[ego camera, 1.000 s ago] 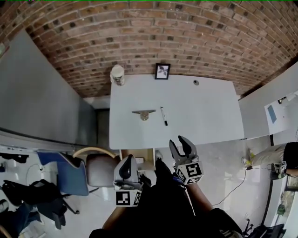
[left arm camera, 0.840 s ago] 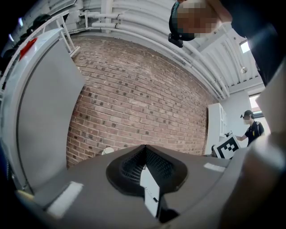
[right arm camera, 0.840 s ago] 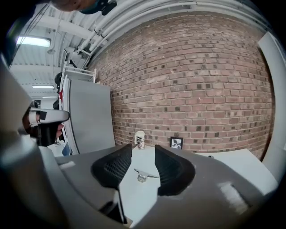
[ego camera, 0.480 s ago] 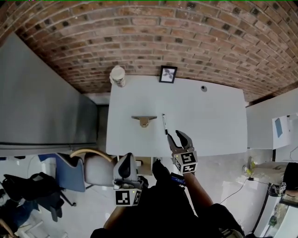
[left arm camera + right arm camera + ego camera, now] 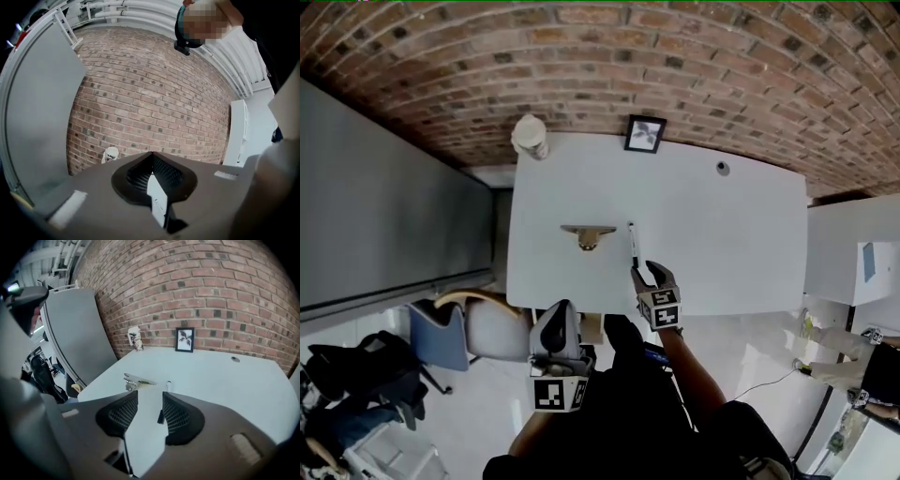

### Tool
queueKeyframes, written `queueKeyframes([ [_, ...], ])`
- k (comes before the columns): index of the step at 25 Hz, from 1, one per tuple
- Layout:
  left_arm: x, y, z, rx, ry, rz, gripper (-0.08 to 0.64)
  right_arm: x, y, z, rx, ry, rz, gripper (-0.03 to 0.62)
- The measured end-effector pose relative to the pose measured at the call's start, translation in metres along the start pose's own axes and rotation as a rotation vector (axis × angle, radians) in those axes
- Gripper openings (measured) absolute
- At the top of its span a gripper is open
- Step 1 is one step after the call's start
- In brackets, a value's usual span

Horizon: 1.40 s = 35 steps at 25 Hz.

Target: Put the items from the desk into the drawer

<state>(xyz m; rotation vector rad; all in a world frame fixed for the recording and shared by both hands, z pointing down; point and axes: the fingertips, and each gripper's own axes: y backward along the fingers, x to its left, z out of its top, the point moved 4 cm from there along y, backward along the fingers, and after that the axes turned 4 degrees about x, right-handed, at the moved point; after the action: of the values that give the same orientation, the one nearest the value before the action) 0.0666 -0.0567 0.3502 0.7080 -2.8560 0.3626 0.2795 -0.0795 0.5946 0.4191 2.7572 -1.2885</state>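
We hold the right gripper [image 5: 649, 272] with jaws apart astride the pen [image 5: 632, 246] near the surface [image 5: 722, 234] front edge; the left gripper [image 5: 562, 307] has its jaws together, empty.

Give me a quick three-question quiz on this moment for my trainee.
1. Fill in: in the head view, the clip lies to the pen's ____.
2. What lies between the open jaws of the right gripper? A) clip B) pen C) frame
3. True or false: the left gripper is shut and empty.
Key: 1 left; 2 B; 3 true.
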Motion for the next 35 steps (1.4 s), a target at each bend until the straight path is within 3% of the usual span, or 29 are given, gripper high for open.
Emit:
queueKeyframes([
  [9,0.002,-0.022,-0.008,0.030,0.016,0.025,0.018,-0.023,-0.058,-0.043,0.184,-0.057,-0.006,0.166],
  [15,0.005,-0.029,-0.012,0.039,0.027,0.042,0.018,-0.031,-0.079,-0.061,0.252,-0.073,-0.020,0.166],
  [22,0.005,-0.032,-0.013,0.041,0.037,0.062,0.018,-0.035,-0.090,-0.070,0.303,-0.027,-0.046,0.161],
  [25,0.004,-0.031,-0.012,0.032,0.036,0.072,0.020,-0.035,-0.087,-0.065,0.307,0.000,-0.060,0.107],
  [35,-0.004,-0.018,-0.009,0.009,0.031,0.101,0.020,-0.039,-0.089,-0.066,0.303,0.067,-0.039,0.075],
])
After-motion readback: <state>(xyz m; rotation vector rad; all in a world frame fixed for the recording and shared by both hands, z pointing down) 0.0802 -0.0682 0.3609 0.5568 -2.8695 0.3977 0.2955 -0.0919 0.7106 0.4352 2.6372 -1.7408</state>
